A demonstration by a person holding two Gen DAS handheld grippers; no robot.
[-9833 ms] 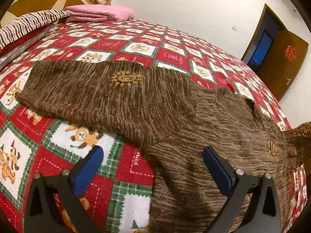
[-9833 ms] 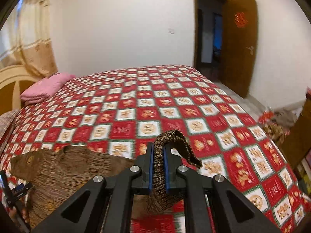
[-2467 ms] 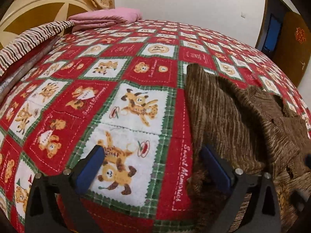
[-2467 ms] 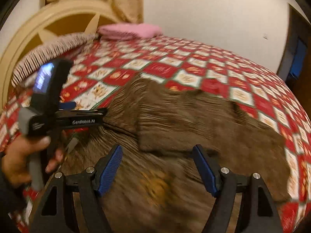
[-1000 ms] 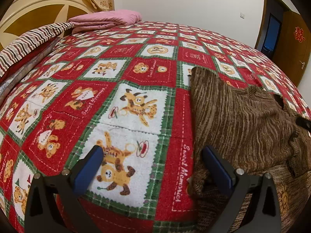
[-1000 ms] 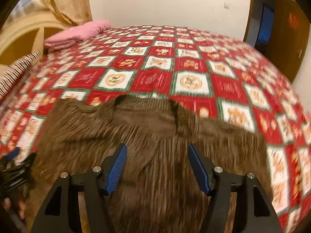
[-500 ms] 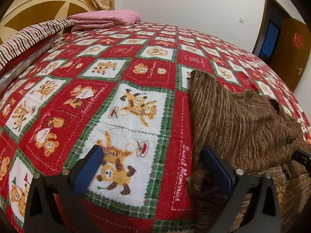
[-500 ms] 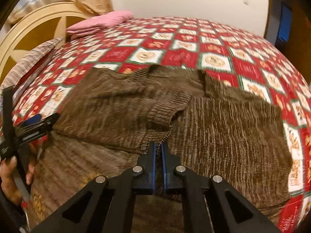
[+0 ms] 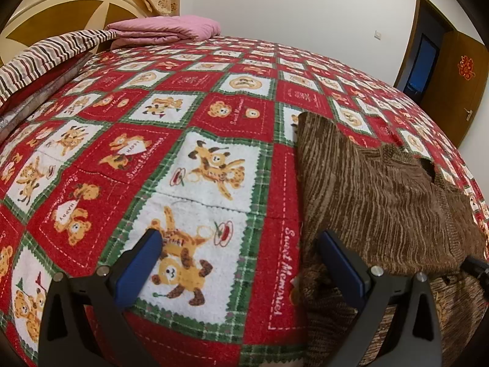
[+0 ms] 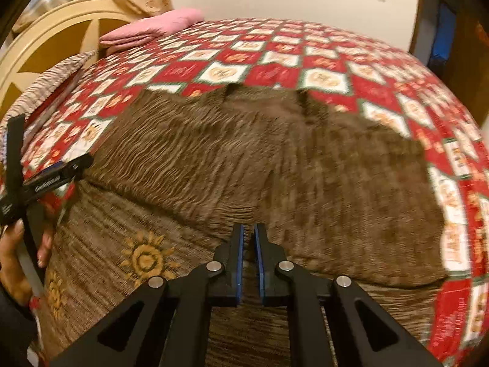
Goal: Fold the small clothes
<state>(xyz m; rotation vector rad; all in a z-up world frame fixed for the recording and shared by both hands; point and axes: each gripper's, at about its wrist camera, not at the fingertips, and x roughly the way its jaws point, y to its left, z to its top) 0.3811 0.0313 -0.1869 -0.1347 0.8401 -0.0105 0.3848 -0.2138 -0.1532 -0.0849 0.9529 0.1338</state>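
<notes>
Bed quilt (image 9: 214, 116) bears brown sweater (image 10: 244, 159), pink blanket (image 9: 165, 30).

The sweater (image 10: 232, 165) in the centre of the right view is brown with fine wavy streaks and golden sun motifs at lower left. The bedspread (image 9: 152, 140) filling the left view is a red and white check edged in green, printed with tan teddy bears. At upper left lie a pink folded blanket (image 9: 165, 29) and a brown-and-white striped cloth (image 9: 45, 56).

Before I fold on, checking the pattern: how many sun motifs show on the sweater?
2, both on the sweater lower left: one large, one smaller near the edge. Folds may hide others.
</notes>
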